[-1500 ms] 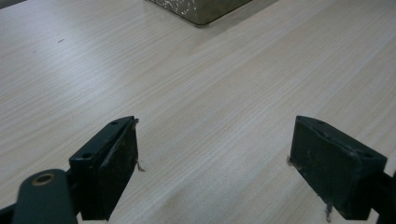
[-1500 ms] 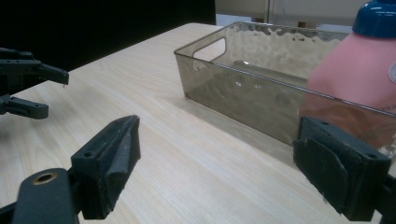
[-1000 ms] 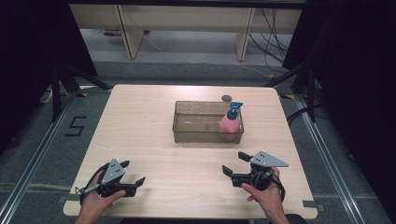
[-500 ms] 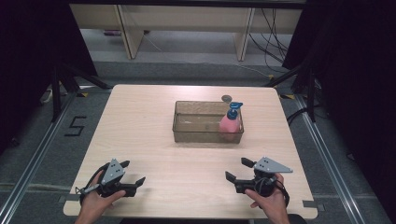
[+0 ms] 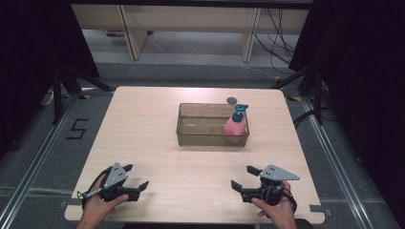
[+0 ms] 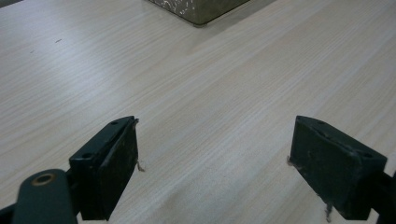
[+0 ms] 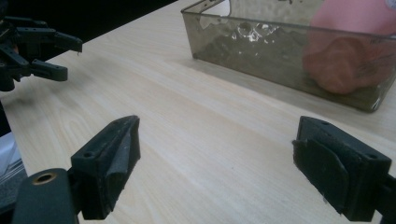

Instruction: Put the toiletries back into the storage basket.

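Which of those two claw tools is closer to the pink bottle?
The right gripper, at the near right of the table. The pink bottle stands in the right end of the clear tub, while the left gripper rests farther off.

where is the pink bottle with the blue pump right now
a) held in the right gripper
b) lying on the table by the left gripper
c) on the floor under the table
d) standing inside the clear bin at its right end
d: the pink bottle stands upright inside the clear bin at its right end, while the left gripper and the right gripper sit open and empty near the table's front edge.
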Demonstrator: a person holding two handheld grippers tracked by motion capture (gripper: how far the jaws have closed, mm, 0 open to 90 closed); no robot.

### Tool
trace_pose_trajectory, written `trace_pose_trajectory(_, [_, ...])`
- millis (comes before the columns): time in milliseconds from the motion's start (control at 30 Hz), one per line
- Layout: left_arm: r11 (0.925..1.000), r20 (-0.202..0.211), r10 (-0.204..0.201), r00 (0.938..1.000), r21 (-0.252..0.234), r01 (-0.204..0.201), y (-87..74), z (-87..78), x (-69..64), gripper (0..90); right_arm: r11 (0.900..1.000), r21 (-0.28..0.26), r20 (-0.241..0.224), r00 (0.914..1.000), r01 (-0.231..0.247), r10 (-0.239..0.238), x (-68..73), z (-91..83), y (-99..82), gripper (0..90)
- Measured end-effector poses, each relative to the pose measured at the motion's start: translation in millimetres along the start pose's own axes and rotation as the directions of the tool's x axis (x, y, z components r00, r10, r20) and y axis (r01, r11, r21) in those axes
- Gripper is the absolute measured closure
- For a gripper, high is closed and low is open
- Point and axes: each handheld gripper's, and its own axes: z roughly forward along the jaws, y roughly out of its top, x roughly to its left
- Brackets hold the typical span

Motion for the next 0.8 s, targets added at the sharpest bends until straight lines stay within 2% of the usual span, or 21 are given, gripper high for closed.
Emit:
trace_pose_trajectory(33, [1.0000, 0.000, 0.000, 1.0000, -0.001, 0.000, 0.1, -0.1, 0.0, 14.9, 0.9996, 0.006, -0.009, 0.9996, -0.026, 0.026, 1.9, 0.0, -0.6, 15.5])
trace_pose_trajectory(167, [1.0000, 0.004, 0.002, 1.0000, -0.004, -0.002, -0.1, 0.5, -0.2, 14.9, 0.9999, 0.011, -0.020, 0.9998, -0.006, 0.006, 3.2, -0.6, -2.3, 15.5])
trace_pose_trajectory(200, [1.0000, 0.004, 0.001, 1.0000, -0.003, -0.001, -0.1, 0.6, -0.4, 14.9, 0.9988, 0.024, -0.028, 0.9986, -0.044, 0.045, 6.8, -1.3, -3.4, 15.5])
trace_pose_trajectory(233, [1.0000, 0.003, -0.009, 1.0000, -0.003, 0.009, -0.3, 0.6, -1.2, 14.9, 0.9999, 0.013, -0.029, 0.9995, -0.009, 0.009, 4.6, -0.7, -3.6, 15.5])
trace_pose_trajectory(267, [1.0000, 0.004, -0.009, 1.0000, -0.003, 0.009, -0.2, 0.5, -1.2, 14.9, 0.9999, 0.015, -0.026, 0.9997, 0.001, 0.000, 4.4, -0.5, -4.7, 15.6])
trace_pose_trajectory(300, [1.0000, 0.005, -0.002, 1.0000, -0.004, 0.002, -0.1, 0.5, -0.6, 14.9, 0.9999, 0.016, -0.028, 0.9996, 0.001, 0.000, 5.3, -0.1, -5.4, 15.5])
trace_pose_trajectory(333, [1.0000, 0.004, 0.000, 1.0000, -0.004, 0.000, -0.1, 0.4, -0.2, 14.9, 0.9988, 0.043, -0.025, 0.9994, -0.024, 0.025, 7.7, -3.0, -5.9, 15.5])
trace_pose_trajectory(367, [1.0000, 0.004, 0.000, 1.0000, -0.003, 0.000, -0.3, 0.6, -0.2, 14.9, 0.9994, 0.034, -0.024, 0.9997, 0.008, -0.007, 6.1, -2.8, -6.3, 15.5])
trace_pose_trajectory(400, [1.0000, 0.004, 0.000, 1.0000, -0.002, 0.000, -0.3, 0.6, -0.2, 14.9, 0.9994, 0.027, -0.033, 0.9992, -0.021, 0.022, 8.9, -1.8, -7.9, 15.5])
trace_pose_trajectory(433, [1.0000, 0.004, 0.000, 1.0000, -0.002, 0.000, -0.3, 0.6, -0.4, 14.9, 0.9995, 0.029, -0.033, 0.9993, -0.014, 0.015, 8.9, -1.8, -8.2, 15.5])
trace_pose_trajectory(500, [1.0000, 0.004, -0.001, 1.0000, -0.003, 0.001, -0.2, 0.6, -0.5, 14.9, 0.9988, 0.038, -0.019, 0.9994, 0.030, -0.030, 7.9, -2.1, -9.0, 15.5])
trace_pose_trajectory(533, [1.0000, 0.004, -0.001, 1.0000, -0.004, 0.001, -0.2, 0.6, -0.5, 14.9, 0.9981, 0.058, -0.025, 0.9995, 0.022, -0.020, 9.4, -1.9, -9.6, 15.5])
trace_pose_trajectory(600, [0.9998, 0.002, -0.015, 0.9999, -0.010, 0.015, -0.7, 1.5, -1.6, 14.9, 0.9977, 0.052, -0.036, 0.9985, 0.043, -0.042, 10.2, -1.8, -10.8, 15.6])
trace_pose_trajectory(633, [0.9999, 0.005, -0.011, 0.9999, -0.009, 0.011, -0.7, 1.4, -1.4, 14.9, 0.9979, 0.056, -0.035, 0.9989, 0.033, -0.031, 12.4, -3.4, -10.9, 15.6])
trace_pose_trajectory(667, [0.9999, 0.004, -0.011, 0.9999, -0.009, 0.012, -0.6, 1.2, -1.4, 14.9, 0.9976, 0.049, -0.034, 0.9983, 0.048, -0.047, 12.0, -3.4, -11.3, 15.6])
trace_pose_trajectory(700, [1.0000, 0.004, -0.007, 1.0000, -0.003, 0.007, -0.5, 0.7, -0.8, 14.9, 0.9981, 0.055, -0.038, 0.9990, 0.027, -0.025, 14.0, -4.4, -12.1, 15.6])
trace_pose_trajectory(733, [1.0000, 0.004, 0.001, 1.0000, -0.002, -0.001, -0.3, 0.6, -0.2, 14.9, 0.9972, 0.057, -0.035, 0.9983, 0.048, -0.046, 13.2, -4.8, -12.7, 15.6])
trace_pose_trajectory(767, [0.9998, 0.000, -0.017, 0.9999, -0.009, 0.017, -0.8, 1.3, -1.7, 14.9, 0.9972, 0.057, -0.033, 0.9984, 0.048, -0.046, 13.6, -4.6, -13.5, 15.6])
trace_pose_trajectory(800, [1.0000, 0.004, -0.004, 1.0000, -0.006, 0.005, -0.7, 1.2, -0.8, 14.9, 0.9974, 0.068, -0.045, 0.9988, 0.023, -0.020, 16.4, -5.9, -14.2, 15.5])
